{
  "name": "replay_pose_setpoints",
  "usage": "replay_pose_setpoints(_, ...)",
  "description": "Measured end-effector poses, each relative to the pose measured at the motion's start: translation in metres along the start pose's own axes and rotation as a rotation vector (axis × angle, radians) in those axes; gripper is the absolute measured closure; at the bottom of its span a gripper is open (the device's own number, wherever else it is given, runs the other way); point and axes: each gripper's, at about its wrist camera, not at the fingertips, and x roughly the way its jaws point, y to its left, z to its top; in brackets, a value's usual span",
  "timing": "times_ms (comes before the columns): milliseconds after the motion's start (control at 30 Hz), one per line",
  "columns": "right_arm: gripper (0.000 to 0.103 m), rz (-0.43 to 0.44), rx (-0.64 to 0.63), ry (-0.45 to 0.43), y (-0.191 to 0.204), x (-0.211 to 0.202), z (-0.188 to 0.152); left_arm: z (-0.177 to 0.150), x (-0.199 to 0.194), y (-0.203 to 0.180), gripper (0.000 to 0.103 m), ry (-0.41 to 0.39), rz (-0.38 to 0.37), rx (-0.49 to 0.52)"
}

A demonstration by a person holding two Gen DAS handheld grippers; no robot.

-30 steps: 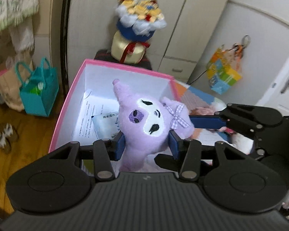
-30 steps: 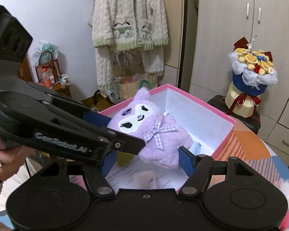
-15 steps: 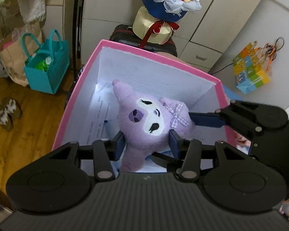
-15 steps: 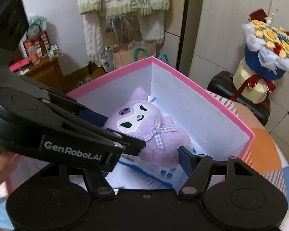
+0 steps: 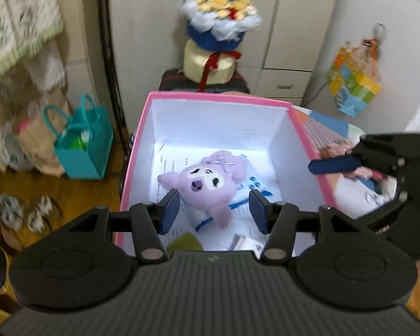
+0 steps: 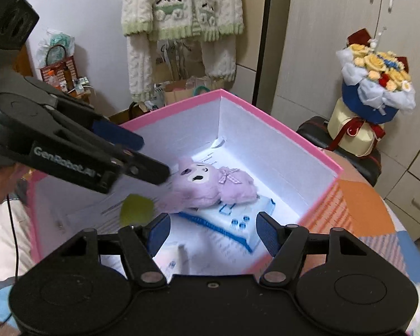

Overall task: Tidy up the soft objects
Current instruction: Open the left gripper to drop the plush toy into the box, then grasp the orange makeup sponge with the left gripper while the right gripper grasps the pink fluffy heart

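The plush (image 5: 207,184) was left lying in the box (image 5: 218,99), both grippers' jaws open and the left gripper (image 5: 214,208) just widened off it; looked light and squishy, best pinched at the body.

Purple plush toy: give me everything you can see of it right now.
The purple plush toy is soft and fuzzy, with a white face patch, dark eyes and a checked lilac bow. It lies loose inside the pink box, resting on printed papers and a blue-and-white packet. Neither the left gripper nor the right gripper grips it; both are open.
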Motion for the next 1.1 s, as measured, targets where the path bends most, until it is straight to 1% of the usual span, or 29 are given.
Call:
replay_pose_setpoints(167, 0.031, -0.003, 0.004, -0.043, 0.007, -0.053, -0.015, -0.013, -0.046, -0.026, 0.049, -0.034, -0.029, 0.096)
replay_pose_setpoints(300, 0.031, 0.010, 0.033, -0.072, 0.007, -0.092, -0.028, -0.023, -0.078, -0.049, 0.049, -0.063, -0.052, 0.169)
replay_pose_setpoints(433, 0.031, 0.013, 0.058, -0.087, 0.007, -0.129, -0.047, -0.035, -0.102, -0.071, 0.047, -0.070, -0.082, 0.231)
replay_pose_setpoints(567, 0.031, 0.000, 0.096, -0.088, 0.005, -0.156, -0.069, -0.048, -0.121, -0.089, 0.045, -0.067, -0.150, 0.276)
replay_pose_setpoints(667, 0.031, -0.019, 0.112, -0.099, 0.004, -0.173, -0.087, -0.057, -0.132, -0.102, 0.044, -0.082, -0.174, 0.307)
replay_pose_setpoints(733, 0.031, -0.039, 0.113, -0.106, 0.005, -0.183, -0.100, -0.063, -0.136, -0.112, 0.042, -0.093, -0.179, 0.334)
replay_pose_setpoints(800, 0.030, -0.054, 0.118, -0.107, 0.005, -0.191, -0.113, -0.069, -0.136, -0.122, 0.042, -0.085, -0.187, 0.349)
replay_pose_setpoints(1100, 0.029, -0.101, 0.134, -0.114, 0.002, -0.207, -0.167, -0.090, -0.112, -0.170, 0.042, 0.003, -0.249, 0.444)
